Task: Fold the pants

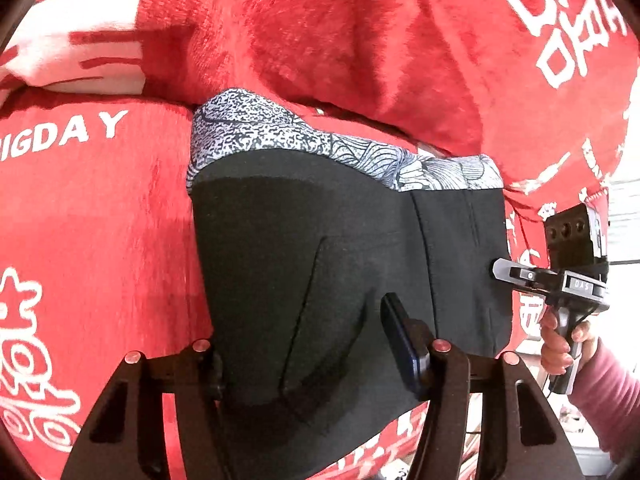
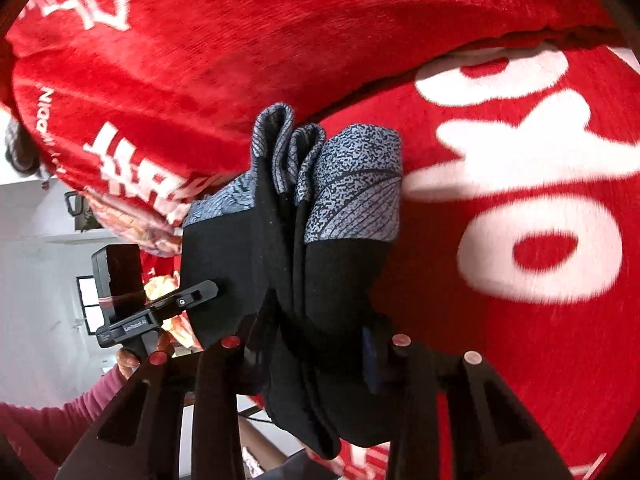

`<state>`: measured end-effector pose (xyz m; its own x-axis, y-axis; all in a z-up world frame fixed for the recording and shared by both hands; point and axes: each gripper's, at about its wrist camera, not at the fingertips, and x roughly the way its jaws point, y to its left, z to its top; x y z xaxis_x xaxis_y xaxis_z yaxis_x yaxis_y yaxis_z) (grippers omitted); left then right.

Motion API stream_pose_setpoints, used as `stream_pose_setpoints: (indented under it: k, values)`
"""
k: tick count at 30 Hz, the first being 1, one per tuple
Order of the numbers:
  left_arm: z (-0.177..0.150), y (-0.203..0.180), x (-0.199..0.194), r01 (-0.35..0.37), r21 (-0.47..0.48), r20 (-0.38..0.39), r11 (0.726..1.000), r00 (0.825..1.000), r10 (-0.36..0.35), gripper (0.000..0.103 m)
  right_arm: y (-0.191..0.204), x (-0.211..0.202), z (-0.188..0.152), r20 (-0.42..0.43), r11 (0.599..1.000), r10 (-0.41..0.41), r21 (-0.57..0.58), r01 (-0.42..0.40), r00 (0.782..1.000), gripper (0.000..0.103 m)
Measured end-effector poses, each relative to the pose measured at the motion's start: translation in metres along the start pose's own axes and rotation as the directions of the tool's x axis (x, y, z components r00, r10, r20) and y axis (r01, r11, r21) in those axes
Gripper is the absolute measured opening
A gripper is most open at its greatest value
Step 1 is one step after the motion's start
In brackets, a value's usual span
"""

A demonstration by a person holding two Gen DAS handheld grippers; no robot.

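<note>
The pants point(image 1: 328, 248) are black with a grey-white patterned band point(image 1: 304, 136) and are folded into a thick bundle, held up over the red blanket. My left gripper point(image 1: 304, 344) is shut on the bundle's near edge; its right finger point(image 1: 404, 340) lies on the black cloth. The right gripper point(image 1: 508, 272) grips the bundle's right side. In the right wrist view the pants point(image 2: 320, 280) hang between my fingers as several stacked layers, the band point(image 2: 352, 184) at the top. My right gripper point(image 2: 316, 344) is shut on them. The left gripper point(image 2: 208, 290) pinches the left edge.
A red plush blanket point(image 1: 100, 220) with white lettering covers the surface under and behind the pants; it also fills the right wrist view point(image 2: 520, 320). A fold of it rises behind the bundle point(image 1: 360, 40). A white room and floor point(image 2: 36, 264) show past the blanket's edge.
</note>
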<state>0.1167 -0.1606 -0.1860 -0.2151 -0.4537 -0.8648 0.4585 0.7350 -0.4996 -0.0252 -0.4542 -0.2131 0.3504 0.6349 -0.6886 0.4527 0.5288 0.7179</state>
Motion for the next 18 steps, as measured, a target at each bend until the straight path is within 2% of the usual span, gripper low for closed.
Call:
stream_pose_setpoints:
  k: [2,5,9,11,13,14,15,16,18]
  values:
    - [-0.012,-0.005,-0.007,0.004,-0.003,0.001,1.000,1.000,-0.004,0.062,0.003,-0.008,-0.016,0.007,1.000,0.023,0.018,-0.023,1.000,0.038]
    - [-0.036,-0.016,-0.015,-0.026,0.022,0.002,0.999,1.000,0.026,0.062,0.007,-0.016,-0.037,0.017,0.999,0.042,0.034,-0.042,0.999,0.038]
    - [-0.061,-0.027,-0.006,-0.044,0.015,-0.006,0.999,0.999,0.045,0.062,0.012,-0.022,-0.069,0.017,0.999,0.027,0.036,-0.027,0.999,0.038]
    - [-0.073,-0.029,0.002,-0.093,0.027,-0.002,0.995,0.996,0.093,0.062,0.009,-0.021,-0.083,0.014,0.999,0.013,0.035,-0.014,1.000,0.038]
    - [-0.085,-0.018,0.010,-0.150,0.013,-0.017,0.989,0.989,0.150,0.062,0.002,-0.015,-0.092,0.005,0.999,-0.019,0.038,0.019,1.000,0.038]
    - [-0.089,-0.012,0.021,-0.187,-0.005,-0.035,0.982,0.982,0.187,0.065,-0.001,-0.010,-0.096,-0.006,0.998,-0.043,0.041,0.043,0.999,0.038]
    - [-0.091,-0.007,0.026,-0.210,-0.019,-0.027,0.977,0.977,0.210,0.078,-0.004,-0.005,-0.099,-0.015,0.997,-0.073,0.038,0.074,0.997,0.039]
    - [-0.091,0.000,0.023,-0.223,-0.023,-0.002,0.975,0.975,0.223,0.082,-0.007,0.000,-0.102,-0.022,0.994,-0.110,0.027,0.110,0.994,0.040]
    - [-0.089,0.000,0.024,-0.231,-0.025,0.015,0.973,0.973,0.232,0.084,-0.014,0.009,-0.106,-0.006,0.981,-0.192,-0.015,0.192,0.981,0.048]
